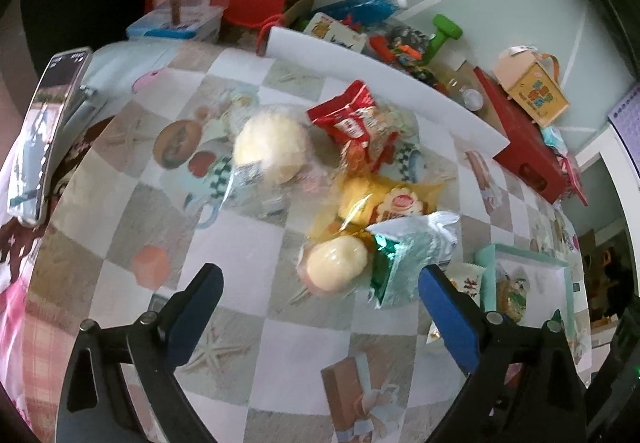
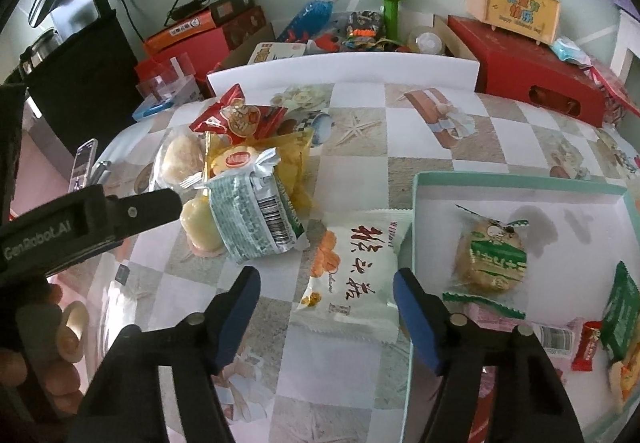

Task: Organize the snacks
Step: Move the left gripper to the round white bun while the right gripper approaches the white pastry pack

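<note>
On the checked tablecloth lies a pile of snacks: a red packet (image 1: 352, 119), a pale bun in clear wrap (image 1: 272, 147), a yellow packet (image 1: 384, 199) and a green-and-silver packet (image 1: 412, 255). My left gripper (image 1: 320, 279) is open, low over the pile, with a small pale round snack (image 1: 334, 263) between its fingertips and untouched. One of its fingers (image 2: 152, 205) shows in the right wrist view. My right gripper (image 2: 326, 277) is open around a white packet (image 2: 352, 275) lying flat beside a teal tray (image 2: 520, 183). The tray holds a green-wrapped cookie (image 2: 490, 259) and several more snacks.
A white foam board (image 1: 380, 79) stands along the back of the table. Behind it are red boxes (image 2: 532, 83), a green dumbbell (image 2: 390, 9) and a blue bottle (image 2: 308, 15). A phone (image 1: 44, 131) stands at the left edge. A person's hand (image 2: 40, 363) is at lower left.
</note>
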Demonstrator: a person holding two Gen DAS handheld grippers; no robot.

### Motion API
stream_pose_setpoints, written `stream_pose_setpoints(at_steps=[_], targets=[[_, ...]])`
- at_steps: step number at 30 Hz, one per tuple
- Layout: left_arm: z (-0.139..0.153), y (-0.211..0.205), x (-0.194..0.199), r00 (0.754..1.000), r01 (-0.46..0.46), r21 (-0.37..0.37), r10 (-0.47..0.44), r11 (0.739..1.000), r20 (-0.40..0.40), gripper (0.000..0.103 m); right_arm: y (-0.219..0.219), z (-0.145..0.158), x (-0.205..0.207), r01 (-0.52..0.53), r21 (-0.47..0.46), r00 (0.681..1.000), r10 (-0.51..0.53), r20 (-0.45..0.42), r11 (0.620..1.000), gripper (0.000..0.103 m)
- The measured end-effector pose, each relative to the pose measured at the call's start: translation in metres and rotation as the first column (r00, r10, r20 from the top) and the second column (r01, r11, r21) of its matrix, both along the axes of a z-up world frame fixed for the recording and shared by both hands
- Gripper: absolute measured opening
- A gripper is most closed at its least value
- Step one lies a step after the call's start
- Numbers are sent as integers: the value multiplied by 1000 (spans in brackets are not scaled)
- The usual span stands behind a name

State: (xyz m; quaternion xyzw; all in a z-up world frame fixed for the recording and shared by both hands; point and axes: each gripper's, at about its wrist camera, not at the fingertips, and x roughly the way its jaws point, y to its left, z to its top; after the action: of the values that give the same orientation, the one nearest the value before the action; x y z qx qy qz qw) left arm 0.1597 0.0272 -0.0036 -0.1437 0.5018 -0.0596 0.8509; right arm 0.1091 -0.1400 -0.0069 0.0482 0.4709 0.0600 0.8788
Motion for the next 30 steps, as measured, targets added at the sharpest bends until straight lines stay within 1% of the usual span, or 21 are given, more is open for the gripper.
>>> stream_pose_setpoints(at_steps=[5,6,7,8,14,17,20,23,26,28,30], targets=[[-5,-6,5,1000,22,-6,-22,1000,-1,98,-1,-7,6,2,2,1000,-2,-24,1000,72],[-6,-7,6,1000,21,-6,-21,1000,-1,94,-2,-9,7,5,6,1000,-4,-30,1000,72],[-7,-8,7,1000,21,-9,-21,1000,-2,86,-3,-10,8,7,9,999,-7,-33,1000,72],[-9,-8,8,1000,22,-13,-22,1000,-5,83,-4,-11,9,10,12,999,-10,-37,1000,72],[-13,-12,16,1000,22,-23,-22,999,-5,81,-5,-13,13,6,15,999,-5,-31,1000,72],[-16,-14,20,1000,24,-26,-24,999,-8,76,-4,-14,15,-1,17,1000,2,-29,1000,72],[-19,-16,24,1000,28,-31,-28,999,-10,75,-3,-14,16,-9,14,1000,9,-28,1000,71],[-20,-20,25,999,40,-20,-40,999,-12,73,-3,-14,16,-10,17,1000,10,-30,1000,71],[-23,-22,26,999,47,-30,-48,998,-21,68,-2,-14,16,-12,16,1000,13,-28,1000,71],[-24,-22,25,998,51,-38,-52,998,-21,60,-3,-14,16,-12,19,1000,12,-29,1000,71],[-23,-24,24,998,57,-30,-58,998,-21,55,-3,-14,16,-12,20,1000,13,-28,1000,71]])
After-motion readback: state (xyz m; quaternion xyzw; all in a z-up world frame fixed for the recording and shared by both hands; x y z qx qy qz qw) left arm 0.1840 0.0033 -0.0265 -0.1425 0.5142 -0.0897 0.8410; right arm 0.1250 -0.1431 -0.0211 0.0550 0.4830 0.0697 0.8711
